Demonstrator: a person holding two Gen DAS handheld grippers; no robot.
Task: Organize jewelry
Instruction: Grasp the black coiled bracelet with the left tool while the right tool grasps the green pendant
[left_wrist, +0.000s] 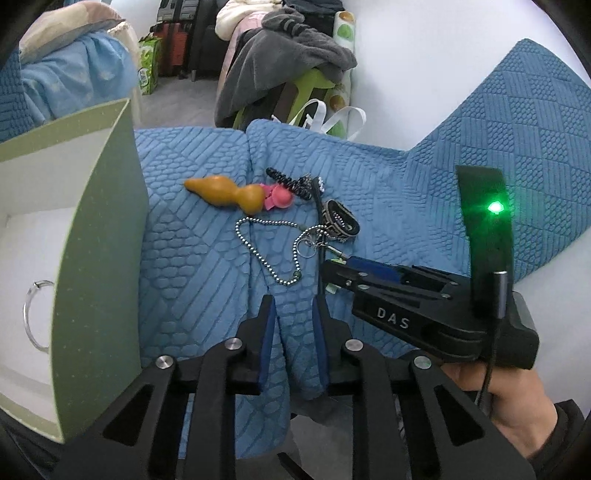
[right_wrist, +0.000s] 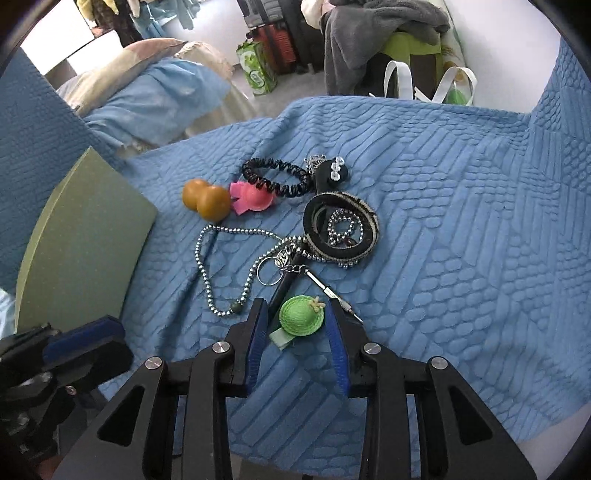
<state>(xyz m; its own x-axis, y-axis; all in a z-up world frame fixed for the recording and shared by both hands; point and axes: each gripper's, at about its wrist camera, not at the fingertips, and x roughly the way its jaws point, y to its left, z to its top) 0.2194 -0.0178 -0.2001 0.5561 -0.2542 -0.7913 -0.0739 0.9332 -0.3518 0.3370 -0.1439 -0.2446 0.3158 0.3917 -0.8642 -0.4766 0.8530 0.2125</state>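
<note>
A pile of jewelry lies on the blue quilt (right_wrist: 443, 221). It holds an orange gourd charm (right_wrist: 207, 199), a pink piece (right_wrist: 251, 197), a black spiral hair tie (right_wrist: 277, 177), a silver bead chain (right_wrist: 207, 266), a black studded band (right_wrist: 343, 229) and a keyring (right_wrist: 269, 273). A small green hat clip (right_wrist: 301, 317) lies between the fingers of my right gripper (right_wrist: 297, 314), with a gap showing on its left side. My left gripper (left_wrist: 294, 310) hovers just short of the bead chain (left_wrist: 258, 251), narrowly open over bare quilt. The right gripper (left_wrist: 334, 275) reaches in from the right.
A green box (left_wrist: 99, 221) with a white inside stands at the left, with a metal ring (left_wrist: 33, 314) on its floor. A hand (left_wrist: 517, 406) holds the right gripper. Beyond the quilt's far edge are a chair under grey clothes (left_wrist: 288, 55), bags and suitcases.
</note>
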